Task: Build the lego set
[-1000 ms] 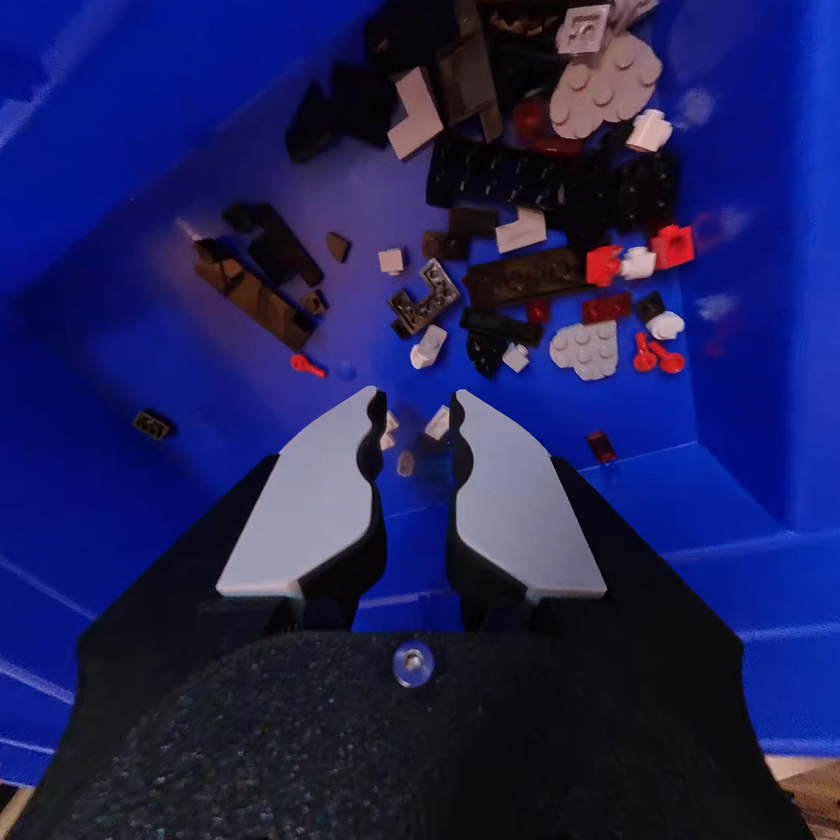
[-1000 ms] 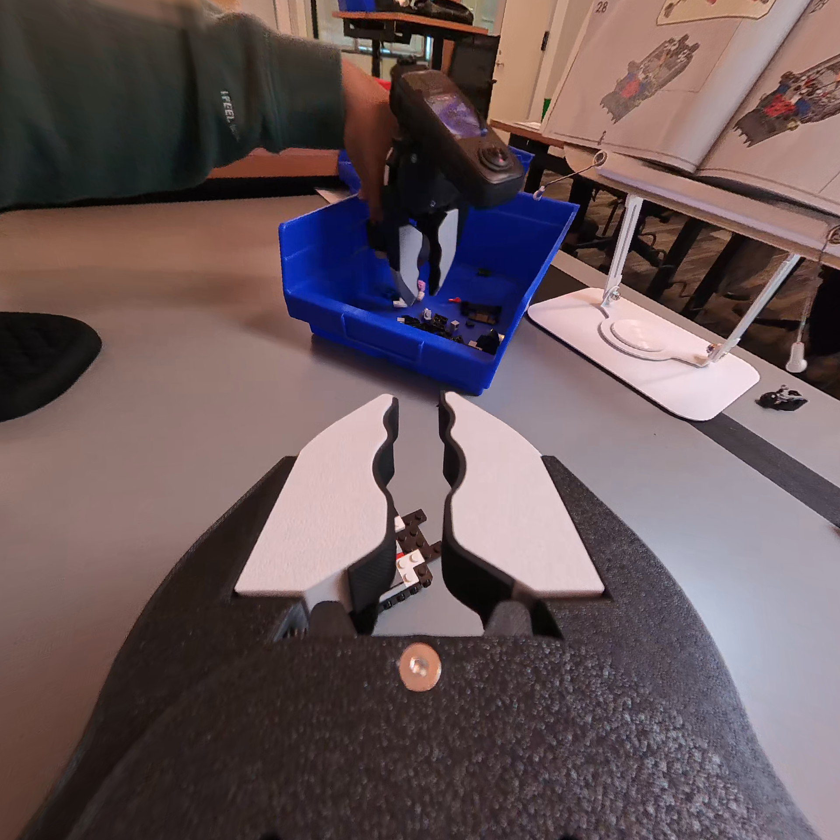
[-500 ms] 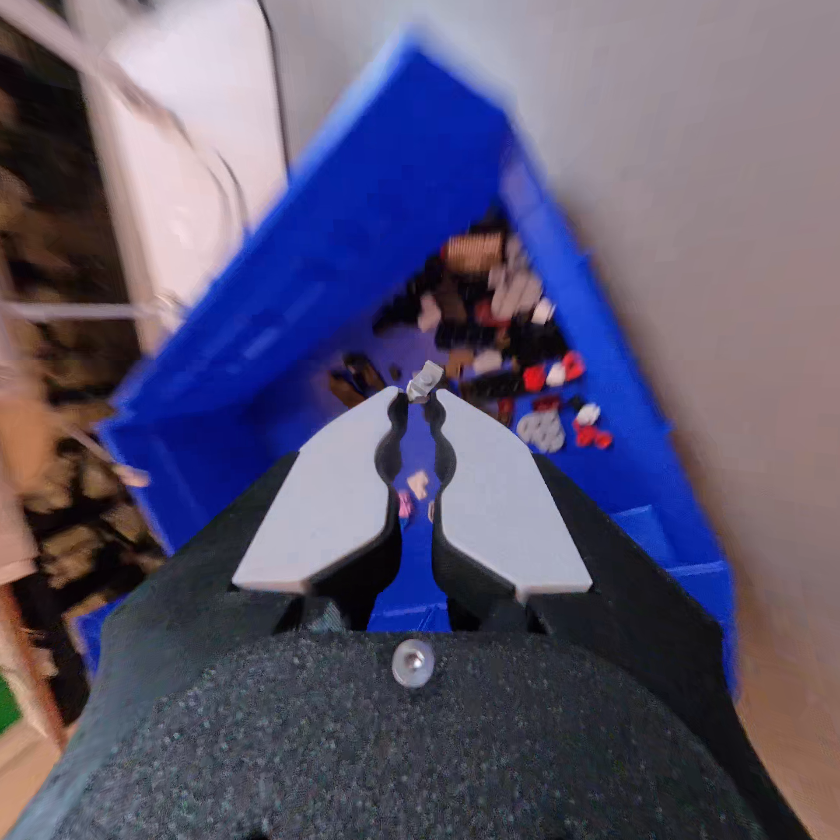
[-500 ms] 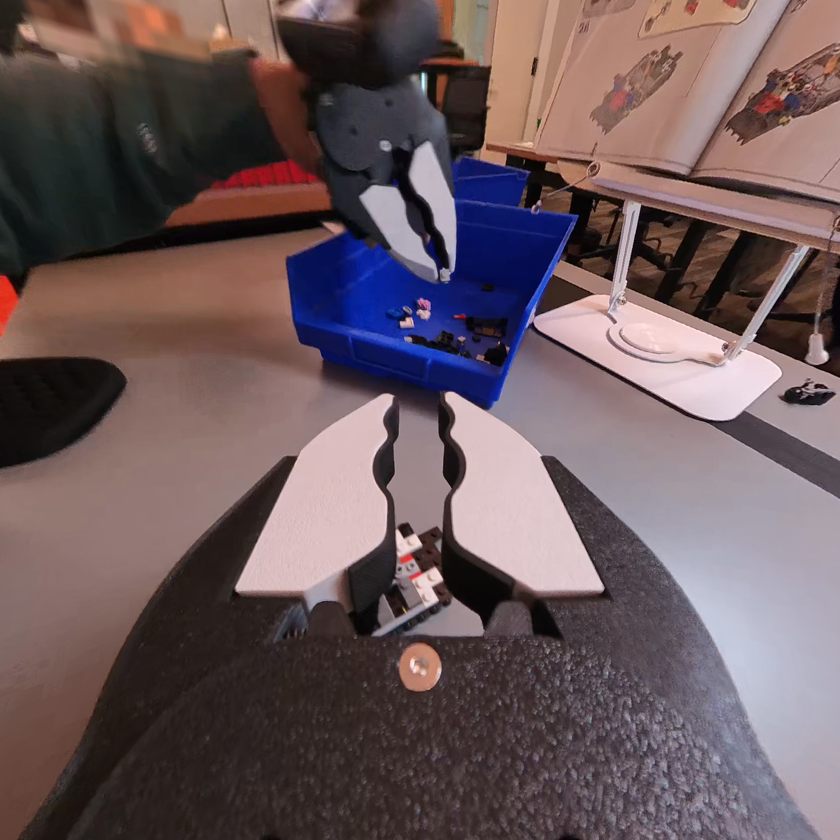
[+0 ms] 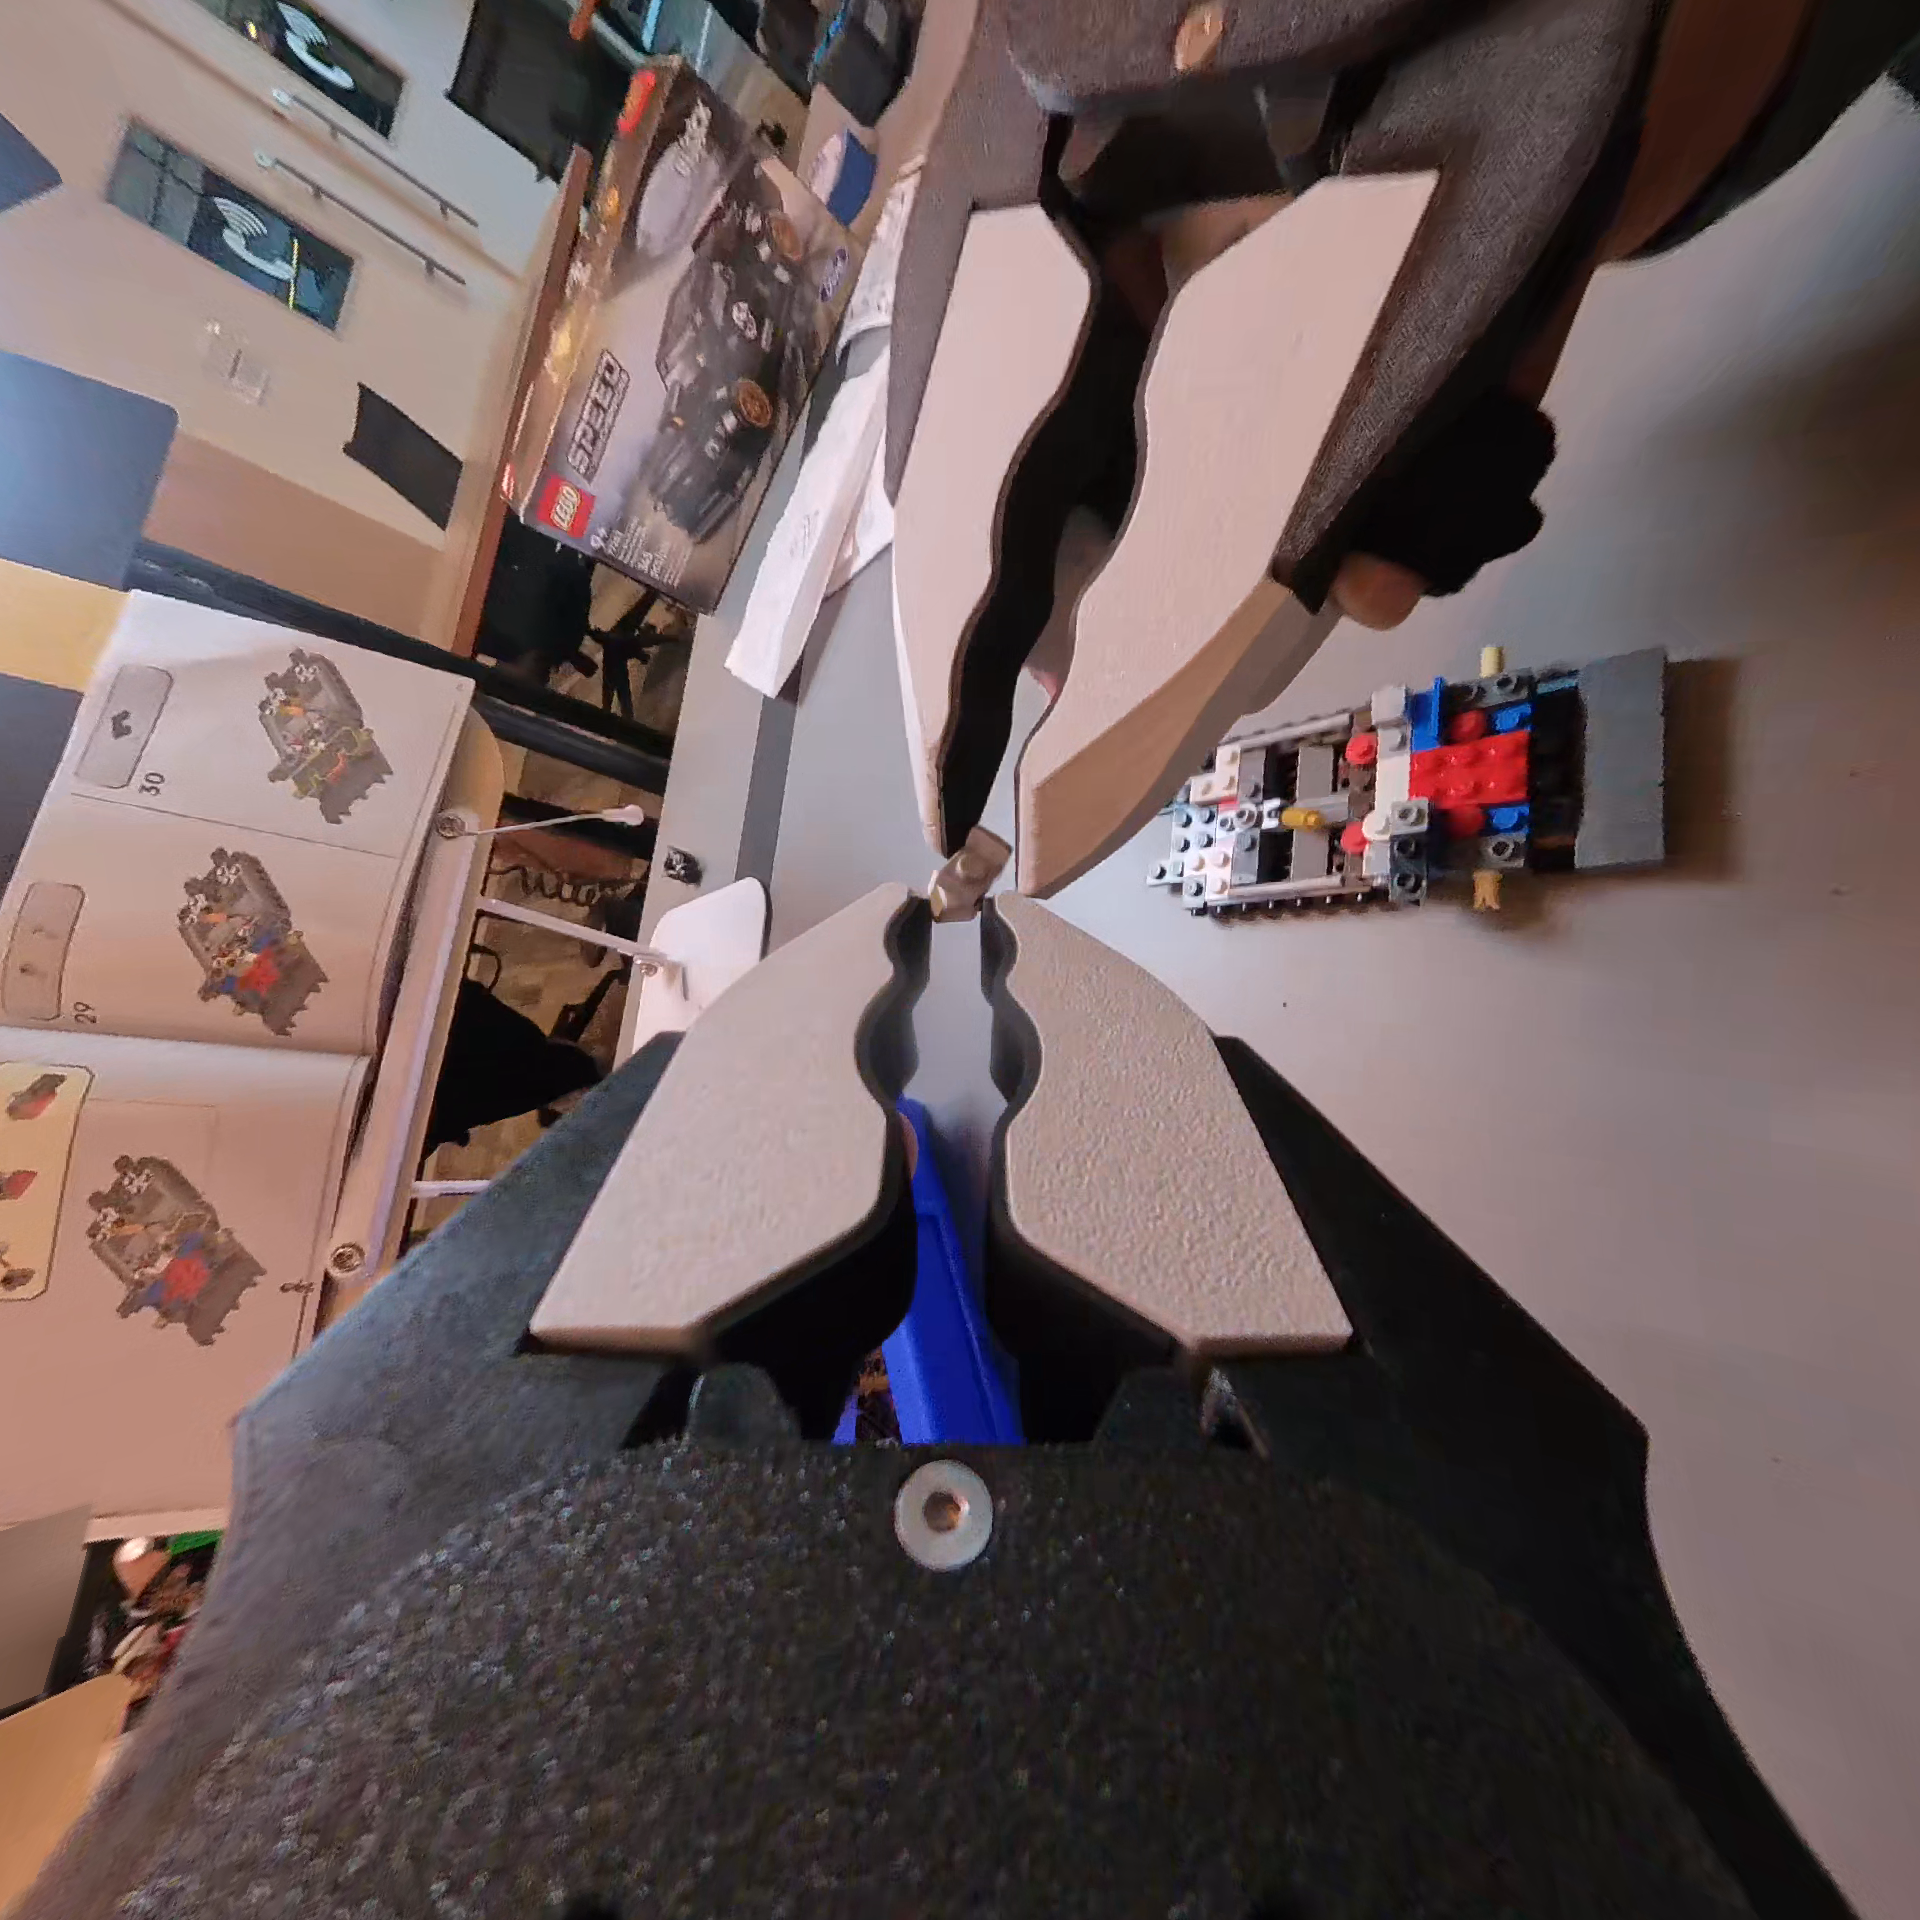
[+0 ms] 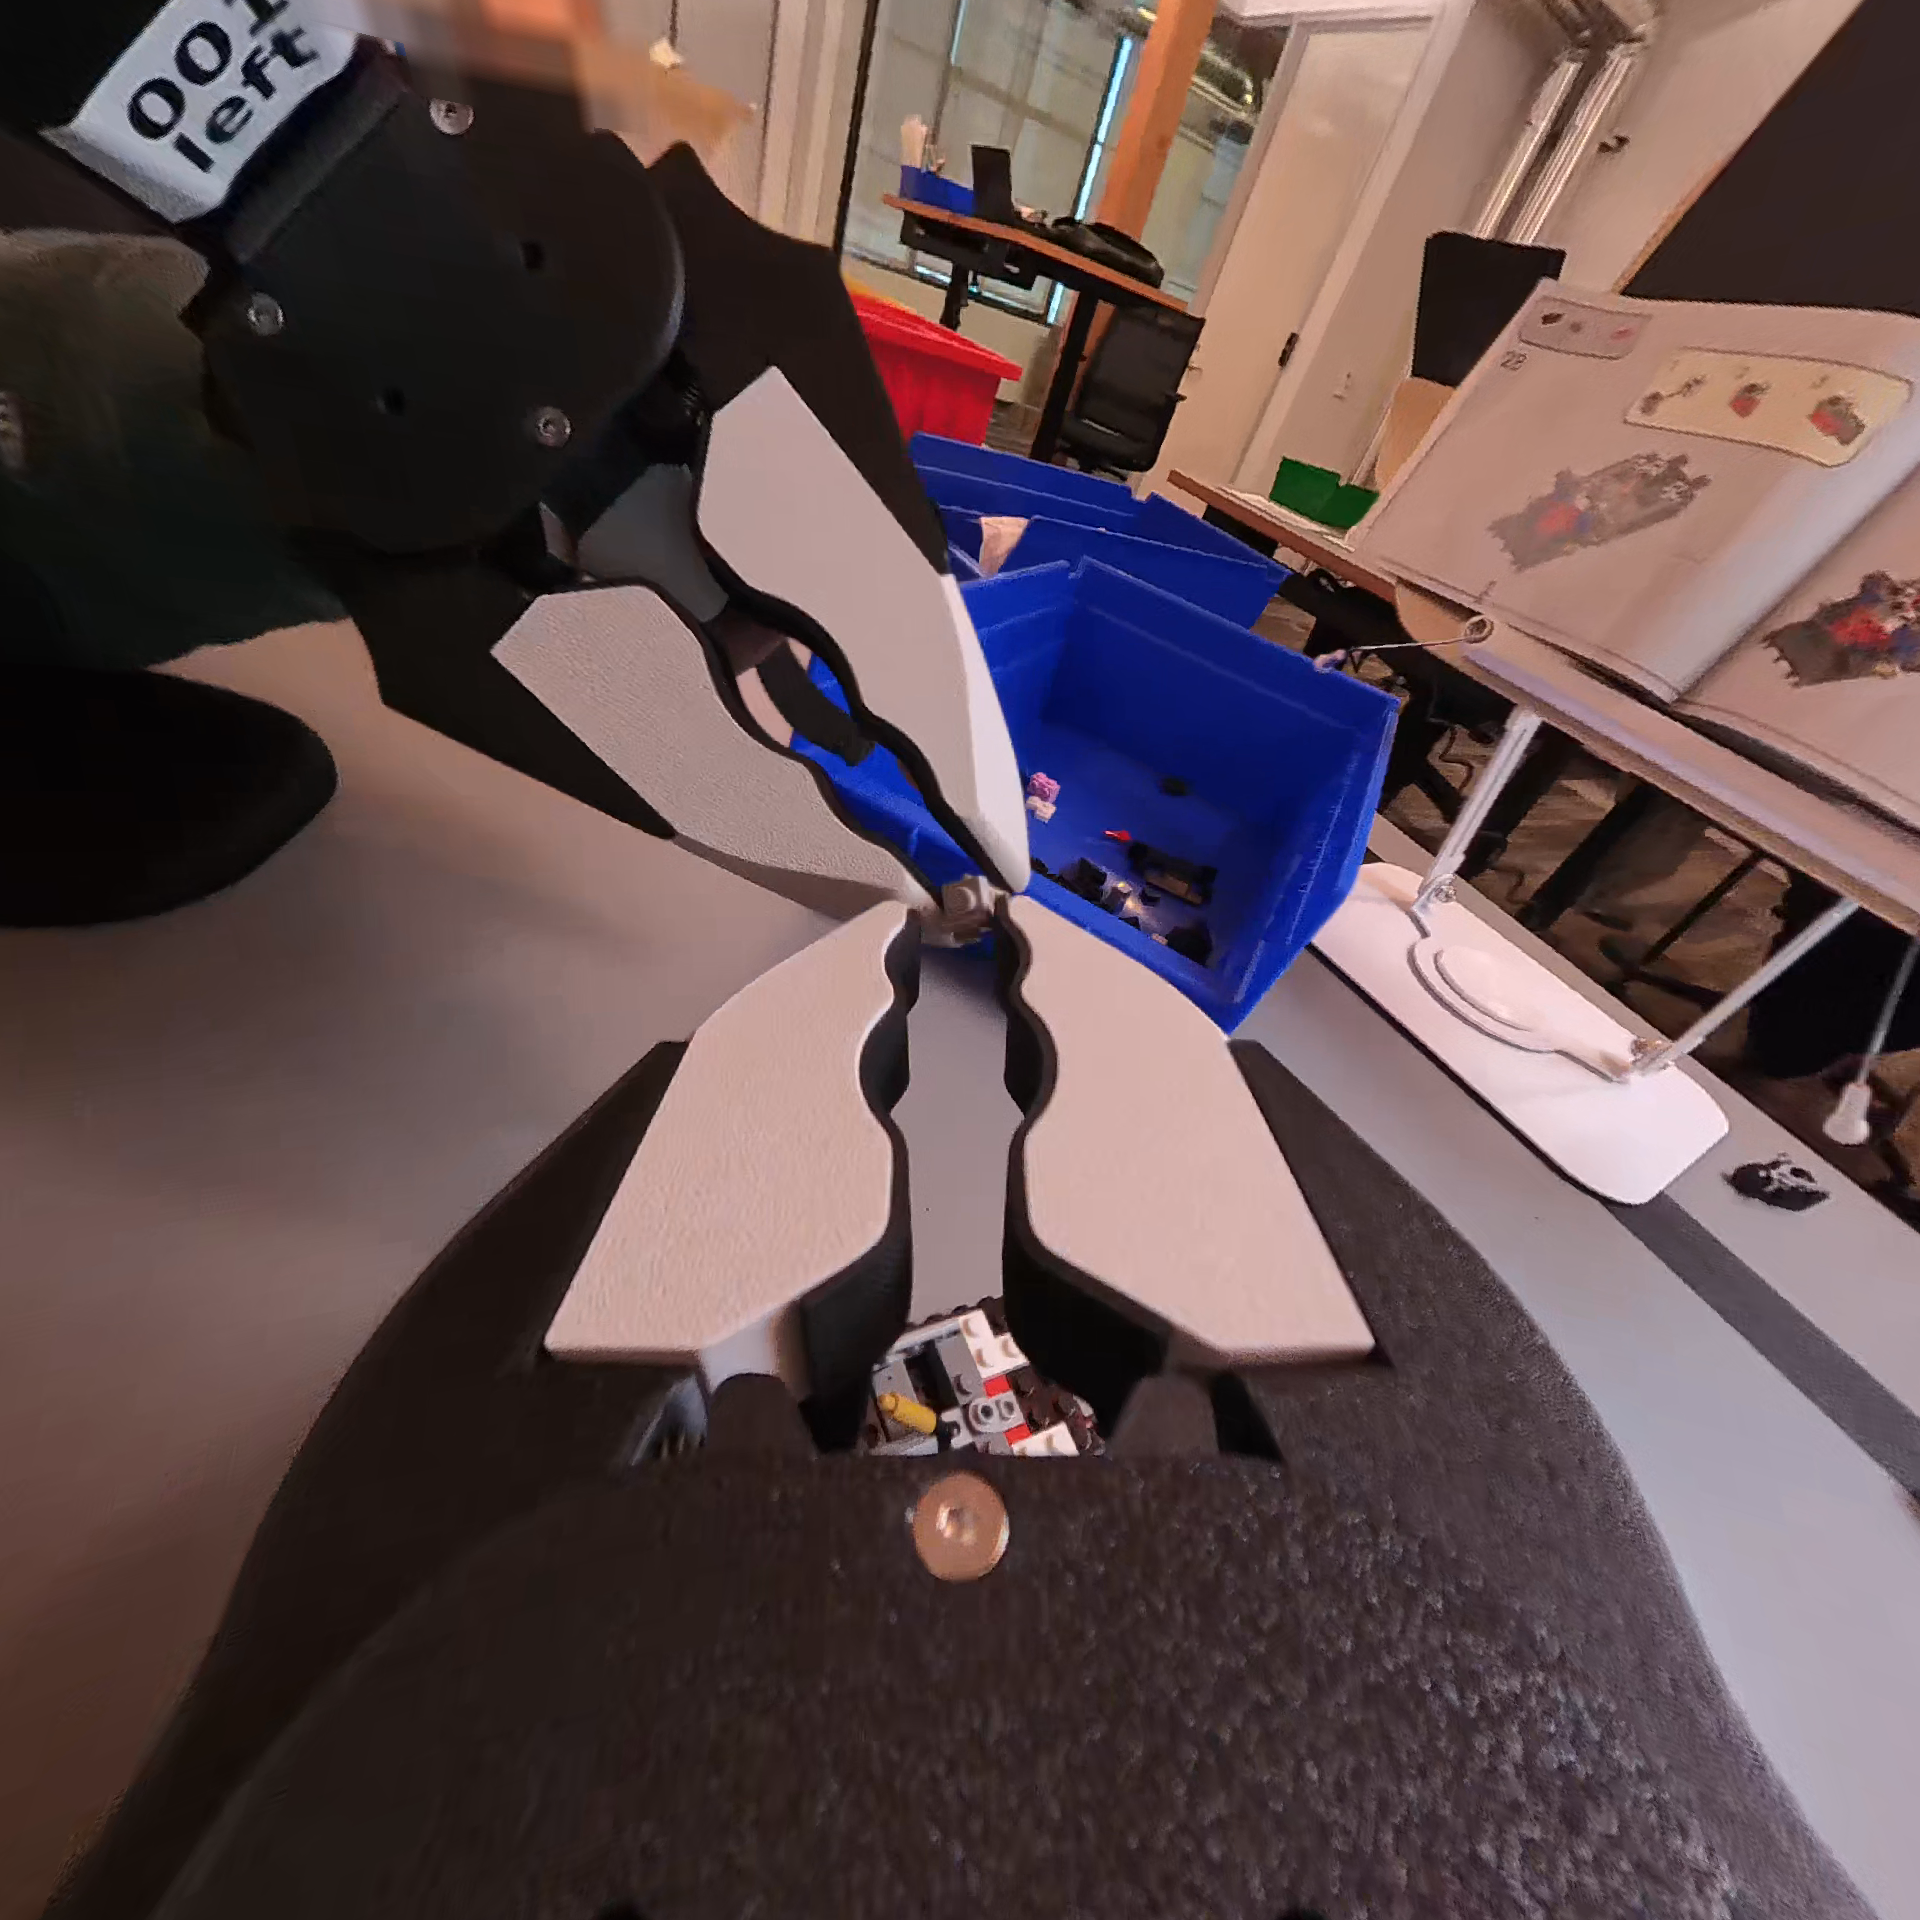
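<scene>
My left gripper [image 5: 952,906] is shut on a small grey brick [image 5: 968,875] at its fingertips and holds it in the air above the grey table [image 5: 1558,1091]. My right gripper [image 6: 954,920] meets it tip to tip. Its jaws stand a narrow gap apart with the same brick [image 6: 966,906] between the tips. The left gripper [image 6: 971,883] reaches in from the upper left in the right wrist view. The right gripper [image 5: 985,857] comes down from the top in the left wrist view. A partly built brick model [image 5: 1423,790] lies on the table, under my right gripper [image 6: 966,1392].
A blue bin [image 6: 1299,790] with loose bricks stands just behind the grippers. A white stand [image 6: 1507,1049] with an open instruction book [image 6: 1662,499] is to the right. A toy set box [image 5: 675,343] and papers lie at the far table end. My two grippers' fingertips are within a few centimetres of each other.
My left gripper shut on the small grey brick in the blue bin, lifted it out and swung it over to the right gripper's tips. The right gripper's gap looks unchanged.
</scene>
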`<state>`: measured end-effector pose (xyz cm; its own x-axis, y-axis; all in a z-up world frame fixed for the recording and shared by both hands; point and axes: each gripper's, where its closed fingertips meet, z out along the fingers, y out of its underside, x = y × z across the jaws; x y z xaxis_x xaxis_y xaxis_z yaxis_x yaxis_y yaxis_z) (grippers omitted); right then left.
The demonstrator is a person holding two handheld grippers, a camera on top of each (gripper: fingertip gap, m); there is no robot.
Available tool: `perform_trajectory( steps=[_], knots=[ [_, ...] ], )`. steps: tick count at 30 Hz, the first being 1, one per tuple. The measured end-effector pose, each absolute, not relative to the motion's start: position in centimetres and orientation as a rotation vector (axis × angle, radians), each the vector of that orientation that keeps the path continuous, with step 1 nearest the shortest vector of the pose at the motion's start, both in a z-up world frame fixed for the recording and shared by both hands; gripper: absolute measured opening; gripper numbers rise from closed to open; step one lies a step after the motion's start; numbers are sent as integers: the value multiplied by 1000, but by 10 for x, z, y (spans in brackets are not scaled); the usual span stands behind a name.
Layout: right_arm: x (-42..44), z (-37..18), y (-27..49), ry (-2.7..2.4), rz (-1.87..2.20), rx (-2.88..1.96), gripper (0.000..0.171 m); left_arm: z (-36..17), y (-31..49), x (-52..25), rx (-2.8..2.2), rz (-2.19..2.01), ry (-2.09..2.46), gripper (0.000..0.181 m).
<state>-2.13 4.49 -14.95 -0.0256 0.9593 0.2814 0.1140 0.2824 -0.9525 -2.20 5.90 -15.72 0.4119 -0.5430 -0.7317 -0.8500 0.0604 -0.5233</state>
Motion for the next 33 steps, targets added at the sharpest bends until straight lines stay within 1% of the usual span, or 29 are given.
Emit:
perform_trajectory(
  steps=[7, 13, 15, 17, 20, 23, 24, 27, 30, 31, 33],
  knots=[
    [-21, -159, 40, -1519, 799, -1018, 8, -170, 52, -21, -1643, 311, 1263, 9],
    [-17, -150, 39, -1488, 882, -997, 7, -169, 55, -19, -1685, 190, 1165, 8],
    [-13, -126, 18, -1449, 1044, -933, 7, -183, 71, -55, -1756, 437, 1156, 9],
    [-9, -114, 13, -1432, 994, -872, 7, -187, 69, -61, -1810, 289, 1083, 8],
    [-6, -114, 32, -1364, 992, -934, 7, -152, 79, -96, -1766, 441, 989, 10],
    [-10, -130, 51, -1357, 995, -1027, 7, -135, 100, -156, -1967, 508, 860, 9],
    [-12, -137, 54, -1367, 987, -1056, 7, -138, 106, -178, -2056, 538, 840, 10],
    [-16, -154, 62, -1394, 921, -1101, 7, -166, 117, -219, -2298, 517, 851, 43],
    [-17, -158, 66, -1394, 911, -1120, 8, -183, 120, -236, -2381, 492, 877, 60],
    [-17, -158, 67, -1389, 911, -1123, 8, -186, 119, -236, -2381, 482, 887, 62],
    [-16, -157, 70, -1370, 918, -1133, 8, -182, 117, -229, -2332, 476, 904, 60]
  ],
)
